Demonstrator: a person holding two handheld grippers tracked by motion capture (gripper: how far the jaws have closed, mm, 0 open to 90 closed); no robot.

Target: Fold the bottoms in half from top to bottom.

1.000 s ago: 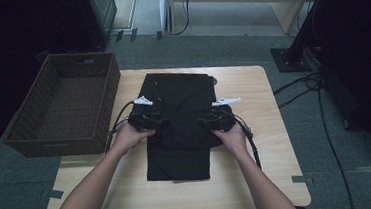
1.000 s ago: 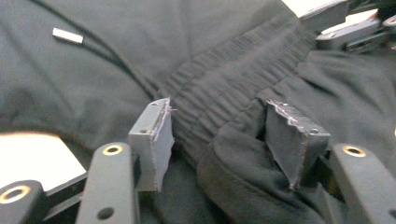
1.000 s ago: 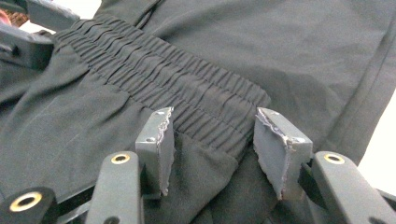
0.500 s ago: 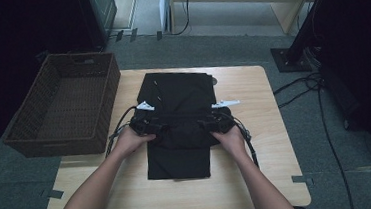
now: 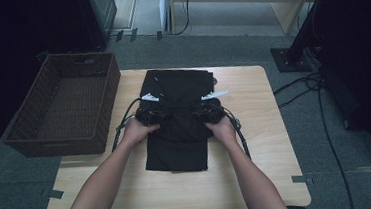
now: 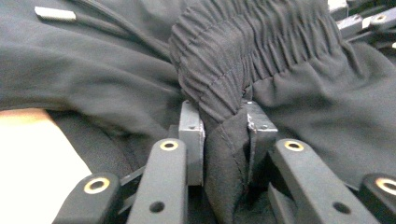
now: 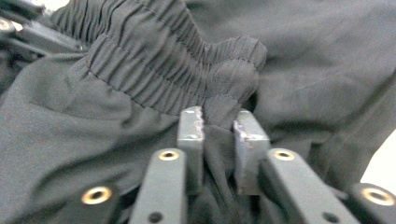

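I have both jaws just closed and clamped on the elastic waistband (image 6: 243,56) of the one black garment (image 5: 181,135) at mid-counter (image 5: 274,177), left gripper (image 5: 147,116) and right gripper (image 5: 210,113) spaced apart so the band can lift evenly for a fold. Farther left, one wicker basket (image 5: 66,106) stands beside the counter.

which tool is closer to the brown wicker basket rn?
Left. The left tool sits on the black fabric garment at its left side, nearest the brown woven wicker basket off the table's left edge. The right tool grips the garment's right side, farther away.
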